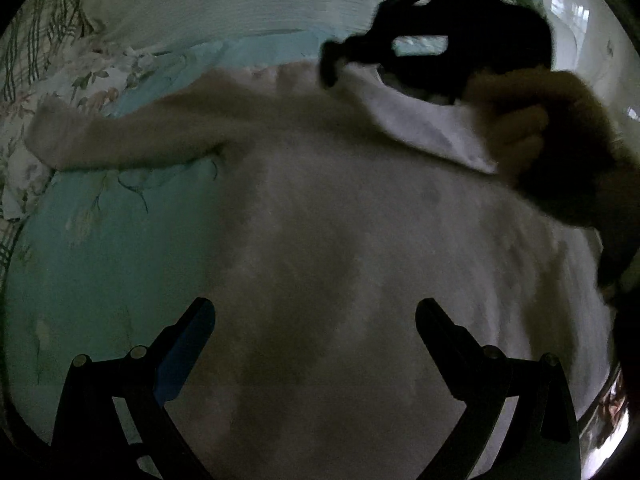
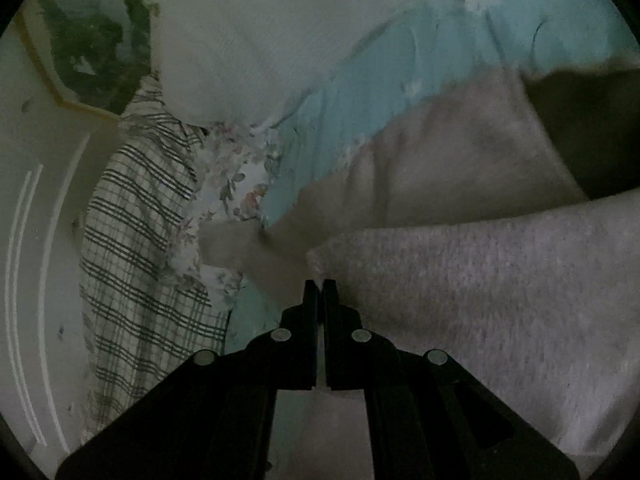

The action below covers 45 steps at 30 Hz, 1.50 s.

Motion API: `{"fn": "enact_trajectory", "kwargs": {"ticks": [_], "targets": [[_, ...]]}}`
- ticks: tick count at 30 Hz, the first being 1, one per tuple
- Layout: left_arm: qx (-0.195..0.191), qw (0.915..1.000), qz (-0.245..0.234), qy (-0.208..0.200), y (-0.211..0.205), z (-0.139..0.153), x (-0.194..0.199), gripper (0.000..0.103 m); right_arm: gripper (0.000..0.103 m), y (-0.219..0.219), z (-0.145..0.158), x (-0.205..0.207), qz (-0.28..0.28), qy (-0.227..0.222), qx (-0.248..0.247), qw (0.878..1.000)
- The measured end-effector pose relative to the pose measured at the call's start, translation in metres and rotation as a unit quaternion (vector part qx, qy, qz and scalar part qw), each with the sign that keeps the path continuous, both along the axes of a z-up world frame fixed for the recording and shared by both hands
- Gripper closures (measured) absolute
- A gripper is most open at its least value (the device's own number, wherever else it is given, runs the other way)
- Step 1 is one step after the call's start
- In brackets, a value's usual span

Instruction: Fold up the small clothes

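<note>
A small pale pink long-sleeved garment (image 1: 340, 220) lies spread on a teal bedsheet (image 1: 100, 260), one sleeve (image 1: 120, 140) stretched out to the left. My left gripper (image 1: 314, 312) is open and empty, hovering over the garment's lower body. My right gripper (image 1: 334, 66) shows in the left wrist view at the top, shut on a folded-over edge of the garment (image 1: 420, 124). In the right wrist view the right gripper (image 2: 320, 286) is shut on the corner of the lifted pink fabric (image 2: 480, 300), with the sleeve (image 2: 248, 244) lying beyond it.
A white pillow (image 1: 220, 4) lies at the head of the bed. Floral bedding (image 2: 236, 184) and a plaid cloth (image 2: 140, 240) hang at the bed's side, with pale floor (image 2: 40, 240) beyond. A hand (image 1: 560, 152) holds the right gripper.
</note>
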<state>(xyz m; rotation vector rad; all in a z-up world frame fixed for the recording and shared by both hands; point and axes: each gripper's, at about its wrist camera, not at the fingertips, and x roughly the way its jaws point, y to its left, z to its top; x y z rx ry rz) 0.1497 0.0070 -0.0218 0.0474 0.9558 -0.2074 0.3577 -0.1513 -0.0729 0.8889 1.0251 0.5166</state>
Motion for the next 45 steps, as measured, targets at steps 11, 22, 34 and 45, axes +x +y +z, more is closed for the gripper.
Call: {"fn": "enact_trajectory", "kwargs": {"ticks": [11,22,34,45], "targets": [[-0.005,1.0000,0.006,-0.001,0.012,0.000,0.065,0.002,0.042,-0.035,0.014,-0.029,-0.037,-0.010,-0.017,0.999],[-0.015,0.9988,0.002,0.047,0.009,-0.021,0.179,0.010,0.042,-0.126,0.055,-0.184,-0.152,-0.042,-0.042,0.987],[0.010,0.9995,-0.025,-0.015,-0.004,-0.012,0.172,0.103,0.042,-0.171,0.053,-0.248,-0.209,-0.018,-0.100,0.973],[0.004,0.9988,0.029,-0.040,0.050,-0.004,0.170,0.103,0.042,-0.255,0.047,-0.214,-0.268,0.015,-0.228,0.936]]}}
